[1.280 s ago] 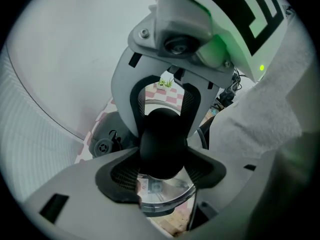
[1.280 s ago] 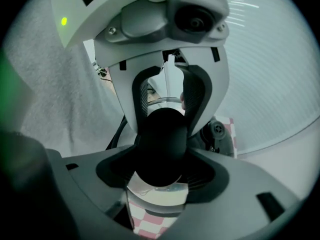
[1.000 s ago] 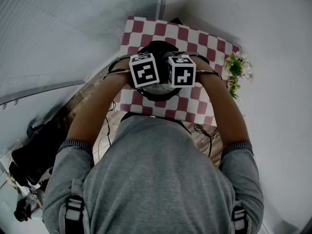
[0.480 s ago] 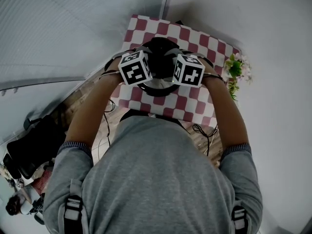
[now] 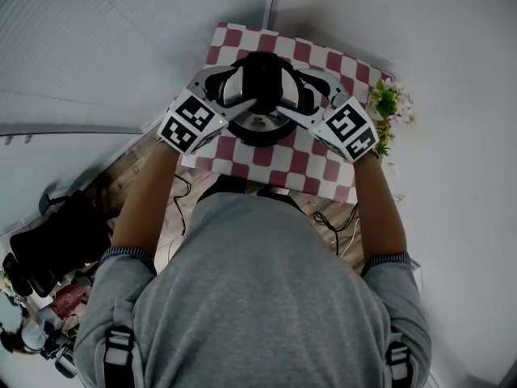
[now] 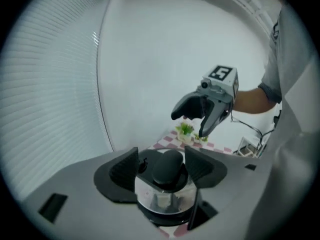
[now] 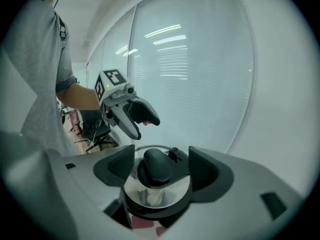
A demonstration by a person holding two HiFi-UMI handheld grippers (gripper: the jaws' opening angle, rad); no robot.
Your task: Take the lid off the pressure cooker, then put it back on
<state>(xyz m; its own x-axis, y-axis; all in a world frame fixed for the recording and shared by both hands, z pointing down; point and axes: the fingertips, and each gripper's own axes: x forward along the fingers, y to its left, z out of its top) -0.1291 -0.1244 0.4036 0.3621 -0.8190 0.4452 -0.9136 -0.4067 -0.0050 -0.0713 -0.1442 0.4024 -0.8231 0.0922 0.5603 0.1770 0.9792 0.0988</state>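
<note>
The pressure cooker (image 5: 260, 128) sits just ahead of and below both pairs of jaws, with its lid (image 6: 161, 196) on and nothing touching it. The left gripper (image 6: 161, 155) has its jaws wide apart and empty. The right gripper (image 7: 161, 154), whose jaws have just been closing slightly, is also spread and empty. The likely risk is the ribbed pads (image 6: 125, 166) pinching the smooth, rounded black knob (image 7: 156, 168) off-centre, so it slips or the polished steel lid tilts and jams. The checked cloth (image 5: 323, 176) may let the pot slide.

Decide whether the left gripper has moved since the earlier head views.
Yes. The left gripper has drawn back to the left, from above the cooker towards the cloth's left edge.
</note>
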